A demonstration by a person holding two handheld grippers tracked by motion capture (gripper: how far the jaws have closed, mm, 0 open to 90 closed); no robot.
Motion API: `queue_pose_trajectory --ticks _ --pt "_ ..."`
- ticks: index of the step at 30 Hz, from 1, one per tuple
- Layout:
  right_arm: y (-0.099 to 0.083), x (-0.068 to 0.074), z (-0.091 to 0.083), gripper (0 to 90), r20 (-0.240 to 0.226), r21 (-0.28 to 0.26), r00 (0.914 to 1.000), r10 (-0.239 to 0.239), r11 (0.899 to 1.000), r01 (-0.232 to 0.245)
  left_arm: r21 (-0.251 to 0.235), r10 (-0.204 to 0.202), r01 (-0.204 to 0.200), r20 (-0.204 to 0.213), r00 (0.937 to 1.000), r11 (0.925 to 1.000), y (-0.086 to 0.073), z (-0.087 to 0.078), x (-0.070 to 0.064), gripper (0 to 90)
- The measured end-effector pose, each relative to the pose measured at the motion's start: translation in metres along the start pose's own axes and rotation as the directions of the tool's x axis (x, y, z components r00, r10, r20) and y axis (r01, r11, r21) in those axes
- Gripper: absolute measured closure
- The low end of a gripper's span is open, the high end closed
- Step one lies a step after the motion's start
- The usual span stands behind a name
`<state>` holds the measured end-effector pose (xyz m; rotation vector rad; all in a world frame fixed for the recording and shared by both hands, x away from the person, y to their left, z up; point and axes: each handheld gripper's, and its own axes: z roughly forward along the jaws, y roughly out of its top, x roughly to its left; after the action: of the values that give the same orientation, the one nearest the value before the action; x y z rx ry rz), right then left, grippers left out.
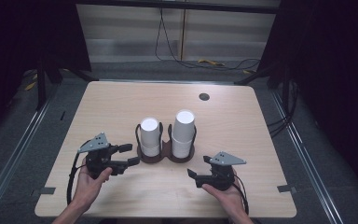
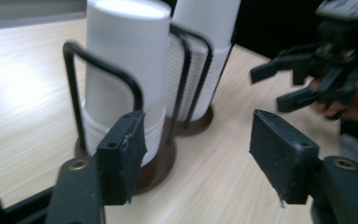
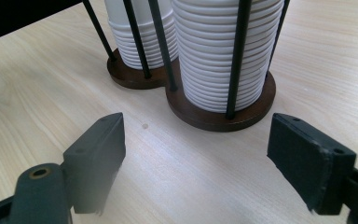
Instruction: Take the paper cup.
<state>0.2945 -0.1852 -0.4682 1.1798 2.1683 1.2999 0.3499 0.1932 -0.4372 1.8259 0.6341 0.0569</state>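
Two cup stacks (image 1: 150, 136) sit at twelve o'clock; left gripper (image 1: 127, 154) and right gripper (image 1: 199, 167), fingers spread, should close squarely around one stack.

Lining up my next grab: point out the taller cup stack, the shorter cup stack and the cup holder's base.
taller cup stack (image 1: 184, 122), high view, upper side wall.
shorter cup stack (image 1: 149, 131), high view, upper side wall.
cup holder's base (image 3: 216, 118), right gripper view, front rim.
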Motion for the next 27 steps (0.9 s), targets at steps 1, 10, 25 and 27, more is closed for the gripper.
queue_pose_trajectory --ticks 1,10,25,27 --pt "0.0 0.0 -0.001 19.0 0.004 -0.005 1.0 0.0 1.0 0.0 0.003 0.002 -0.002 0.006 1.0 1.0 0.001 -0.001 0.001 36.2" --pt "0.001 -0.005 -0.009 18.5 0.01 -0.023 0.9997 0.021 1.0 -0.02 -0.022 0.001 0.0 0.067 0.9977 0.9998 0.023 -0.01 0.004 39.9" --pt "-0.001 -0.007 -0.012 17.0 -0.014 -0.003 0.9999 0.009 1.0 -0.009 0.031 0.056 -0.056 -0.021 0.9982 0.998 0.057 0.002 0.01 23.5" --pt "-0.002 -0.006 -0.012 17.0 -0.017 -0.002 0.9998 0.004 1.0 -0.004 0.022 0.058 -0.057 -0.035 0.9977 0.9981 0.061 0.003 0.012 23.4"
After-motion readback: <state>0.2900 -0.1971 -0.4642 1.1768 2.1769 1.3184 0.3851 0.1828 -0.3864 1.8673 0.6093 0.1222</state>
